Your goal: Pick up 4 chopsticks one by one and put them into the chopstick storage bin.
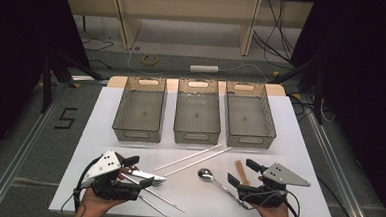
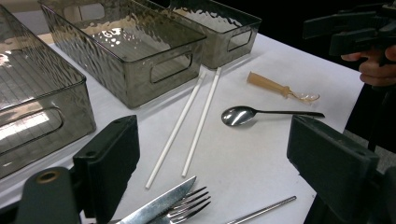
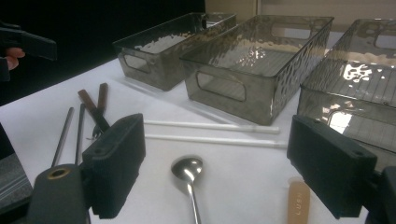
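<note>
Both grippers' fingers (image 2: 112, 158) gape wide, holding nothing.

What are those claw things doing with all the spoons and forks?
A person holds a gripper in each hand over a white table. Both the left gripper and the right gripper are open and hold nothing. A knife, fork, metal spoon, two white sticks and a small tan spoon lie loose in front of three empty bins.
</note>
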`<state>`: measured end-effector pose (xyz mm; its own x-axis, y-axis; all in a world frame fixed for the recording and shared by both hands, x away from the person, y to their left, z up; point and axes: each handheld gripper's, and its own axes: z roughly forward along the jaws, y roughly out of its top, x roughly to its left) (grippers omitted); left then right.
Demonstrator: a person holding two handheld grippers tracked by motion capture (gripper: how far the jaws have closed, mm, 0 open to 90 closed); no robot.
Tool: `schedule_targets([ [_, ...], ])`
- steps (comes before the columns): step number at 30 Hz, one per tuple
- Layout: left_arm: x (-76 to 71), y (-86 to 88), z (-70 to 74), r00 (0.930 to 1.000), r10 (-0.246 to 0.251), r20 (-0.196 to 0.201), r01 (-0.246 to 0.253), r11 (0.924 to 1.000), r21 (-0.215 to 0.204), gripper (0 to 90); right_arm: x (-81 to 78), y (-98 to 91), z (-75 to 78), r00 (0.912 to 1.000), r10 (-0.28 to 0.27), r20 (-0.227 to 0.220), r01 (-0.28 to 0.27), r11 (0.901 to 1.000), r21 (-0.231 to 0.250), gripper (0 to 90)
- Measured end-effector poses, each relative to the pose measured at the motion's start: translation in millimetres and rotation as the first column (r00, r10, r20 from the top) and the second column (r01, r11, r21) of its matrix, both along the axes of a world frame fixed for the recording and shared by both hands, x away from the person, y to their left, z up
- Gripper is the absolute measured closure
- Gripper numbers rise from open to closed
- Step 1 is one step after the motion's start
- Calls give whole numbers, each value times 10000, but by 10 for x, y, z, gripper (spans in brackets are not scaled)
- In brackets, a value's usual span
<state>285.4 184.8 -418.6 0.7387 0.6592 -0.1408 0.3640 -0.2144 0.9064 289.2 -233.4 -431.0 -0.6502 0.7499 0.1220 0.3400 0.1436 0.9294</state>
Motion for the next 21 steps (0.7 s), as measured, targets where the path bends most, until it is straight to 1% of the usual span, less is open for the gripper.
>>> schedule_targets([
  [2, 13, -14, 5, 9997, -191, -126, 194, 9995, 262, 165, 4, -2, -2, 10000, -21, -3, 20, 10000, -19, 206],
  [3, 13, -14, 5, 9997, -191, -126, 194, 9995, 262, 165, 6, -5, -1, 10000, -32, -13, 32, 10000, -13, 206],
  [4, 20, -31, 13, 9993, -340, -177, 352, 9968, 712, 165, 9, -7, -1, 10000, -43, -20, 43, 10000, 10, 207],
  [8, 38, -69, 30, 9969, -663, -426, 715, 9880, 1370, 166, 14, -8, -4, 10000, -27, -77, 27, 10000, 8, 207],
  [9, 38, -69, 30, 9969, -663, -426, 715, 9880, 1370, 166, 16, -8, -6, 10000, -11, -89, 11, 10000, -23, 208],
  [10, 44, -77, 31, 9965, -698, -451, 761, 9848, 1563, 167, 17, -6, -8, 9999, -4, -114, 3, 10000, -25, 208],
  [11, 48, -88, 33, 9958, -756, -521, 837, 9806, 1772, 167, 19, -7, -8, 9999, 15, -125, -15, 10000, -27, 208],
  [12, 57, -103, 38, 9941, -892, -615, 1001, 9734, 2062, 167, 19, -7, -8, 9999, 16, -134, -17, 10000, -26, 208],
  [13, 57, -103, 38, 9941, -892, -615, 1001, 9734, 2062, 167, 21, -7, -9, 9999, 21, -146, -21, 10000, -22, 208],
  [14, 65, -116, 45, 9915, -1031, -789, 1189, 9654, 2321, 168, 22, -7, -10, 9999, 28, -158, -28, 10000, -30, 208],
  [16, 75, -126, 44, 9888, -1168, -932, 1369, 9581, 2518, 169, 23, -5, -11, 9998, 46, -187, -47, 10000, -32, 209],
  [17, 84, -129, 47, 9872, -1266, -971, 1487, 9508, 2717, 171, 22, -4, -10, 9998, 56, -190, -57, 10000, -37, 209],
  [20, 110, -136, 62, 9843, -1366, -1118, 1651, 9362, 3104, 179, 22, 1, -12, 9998, 88, -185, -90, 9999, -61, 210],
  [21, 119, -138, 67, 9826, -1437, -1179, 1750, 9293, 3252, 183, 21, 3, -12, 9997, 92, -212, -94, 9999, -70, 209],
])
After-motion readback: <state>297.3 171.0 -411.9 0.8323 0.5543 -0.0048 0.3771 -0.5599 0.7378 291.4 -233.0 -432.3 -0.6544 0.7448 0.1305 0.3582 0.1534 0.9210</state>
